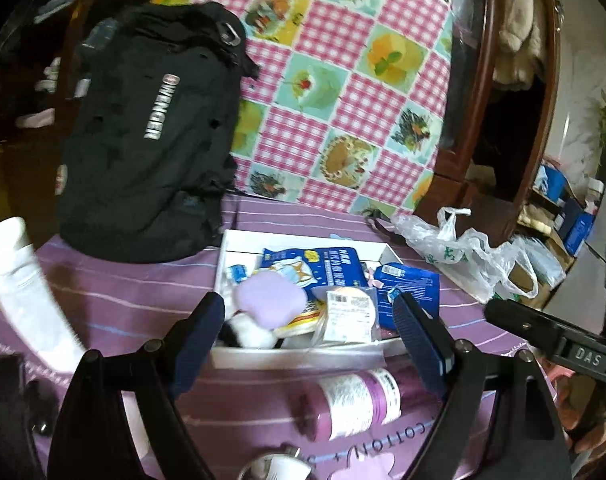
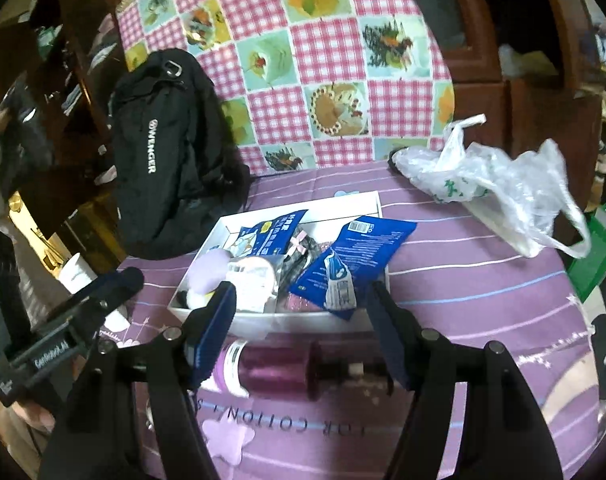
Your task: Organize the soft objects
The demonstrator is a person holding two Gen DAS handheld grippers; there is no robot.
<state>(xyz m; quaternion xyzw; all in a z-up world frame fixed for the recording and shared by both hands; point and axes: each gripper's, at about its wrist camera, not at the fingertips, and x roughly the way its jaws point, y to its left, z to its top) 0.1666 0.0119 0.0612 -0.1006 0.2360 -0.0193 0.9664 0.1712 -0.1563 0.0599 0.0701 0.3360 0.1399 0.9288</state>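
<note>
A white tray [image 1: 299, 356] on the purple striped cloth holds several soft things: a lilac puff [image 1: 269, 300], a round pad packet [image 1: 349, 314], blue packets [image 1: 323, 266] and a black-and-white fluffy piece [image 1: 247, 332]. My left gripper [image 1: 307, 300] hovers open and empty over the tray's near edge. In the right wrist view a large blue packet [image 2: 355, 264] leans on the tray's right wall [image 2: 303, 322]. My right gripper [image 2: 303, 287] is open and empty just in front of it. A purple bottle [image 2: 279, 372] lies on its side between the tray and me.
A black backpack [image 1: 151, 132] stands left of the tray against a pink checked cloth [image 1: 343, 60]. A crumpled plastic bag [image 2: 503, 192] lies to the right. A white bottle [image 1: 23, 288] is at the left edge of the table. Dark wooden furniture [image 1: 483, 80] stands behind.
</note>
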